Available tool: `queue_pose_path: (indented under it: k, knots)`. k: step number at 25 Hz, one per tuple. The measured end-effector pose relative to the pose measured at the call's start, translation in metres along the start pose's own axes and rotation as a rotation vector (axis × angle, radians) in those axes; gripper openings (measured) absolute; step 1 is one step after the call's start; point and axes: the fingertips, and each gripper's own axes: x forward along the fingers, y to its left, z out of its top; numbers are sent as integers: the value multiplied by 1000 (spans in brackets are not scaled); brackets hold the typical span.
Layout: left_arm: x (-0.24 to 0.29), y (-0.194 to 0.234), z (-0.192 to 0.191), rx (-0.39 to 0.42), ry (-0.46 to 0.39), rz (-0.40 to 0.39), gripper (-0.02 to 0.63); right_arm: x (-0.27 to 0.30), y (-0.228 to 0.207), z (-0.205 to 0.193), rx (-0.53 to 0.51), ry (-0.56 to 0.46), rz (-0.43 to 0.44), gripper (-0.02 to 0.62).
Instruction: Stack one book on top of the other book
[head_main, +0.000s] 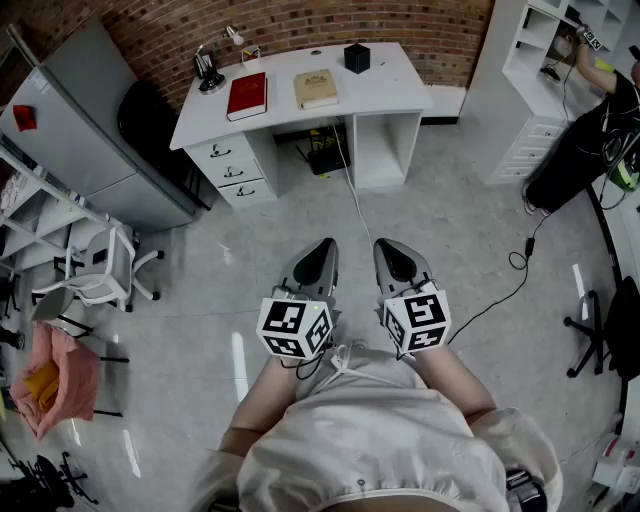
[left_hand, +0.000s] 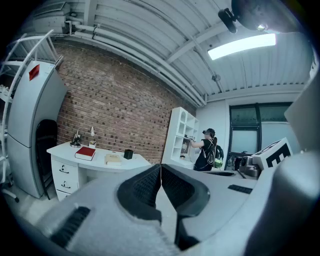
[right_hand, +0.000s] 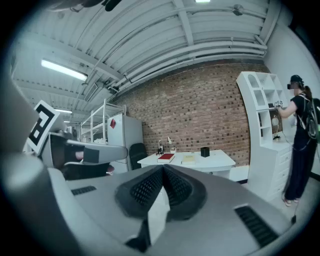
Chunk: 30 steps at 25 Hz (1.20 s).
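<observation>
- Top: off-white, loose, softly creased fabric, bottom centre of the head view.
- Sleeves: same fabric, puffed and short.
- Drawstring: thin white cord, looped, at the top's upper edge in the frame.
- Left gripper: smooth grey shell tapering to a point, just left of centre.
- Left cube: white, with black square markers.
- Right gripper: matching grey shell, just right of centre.
- Right cube: white, with black square markers.
- Pads: dark, with a dotted texture and raised dark rims; small ribbed dark slots lie in the grey body beside them.
</observation>
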Motion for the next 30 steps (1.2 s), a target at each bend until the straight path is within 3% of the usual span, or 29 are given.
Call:
queue_pose_path:
  k: [18, 30]
  knots:
    - [15, 5, -17, -30, 49, 21, 21, 11, -14, -22, 67, 60, -8, 28]
    - [65, 75, -23, -57, 74, 58, 21, 88, -32, -39, 107, 125, -14, 28]
